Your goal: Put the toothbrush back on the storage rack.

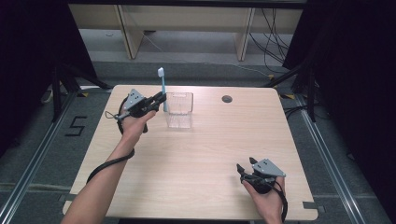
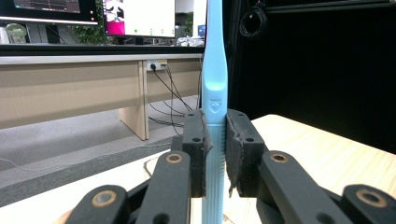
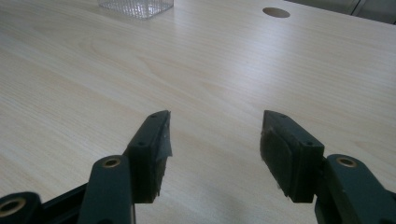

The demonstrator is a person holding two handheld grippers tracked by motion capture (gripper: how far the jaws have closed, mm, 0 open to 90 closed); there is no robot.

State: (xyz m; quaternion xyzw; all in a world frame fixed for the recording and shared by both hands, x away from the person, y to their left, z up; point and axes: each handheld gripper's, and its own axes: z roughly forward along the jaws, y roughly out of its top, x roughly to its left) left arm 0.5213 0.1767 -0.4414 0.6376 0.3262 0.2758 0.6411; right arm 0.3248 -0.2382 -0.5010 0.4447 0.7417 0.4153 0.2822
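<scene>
Pale blue plastic stands straight up between the pads: the toothbrush (image 2: pixel 214 84) is clamped in the left gripper (image 2: pixel 215 154), both black jaws pressed flat against its handle from either side. In the left gripper view the handle runs upright through the grip, most of it rising above the pads toward twelve o'clock and a shorter stretch dropping below them toward six.

From the high view, the left gripper (image 1: pixel 160 98) sits at about ten o'clock on the wooden table (image 1: pixel 201 154), with the toothbrush (image 1: pixel 162 88) poking up, white bristle head on top. Just beside it, toward three o'clock, stands the clear plastic cup (image 1: pixel 179 110); the brush is just beside the cup's left wall, outside it as far as can be told.

Down at five o'clock on the table, the right gripper (image 1: pixel 246 166) rests low in the person's hand. Its jaws stand wide apart in the right gripper view (image 3: pixel 215 154), bare wood between them, gripping nothing, with the cup's base (image 3: pixel 136 6) far off at eleven o'clock.
</scene>
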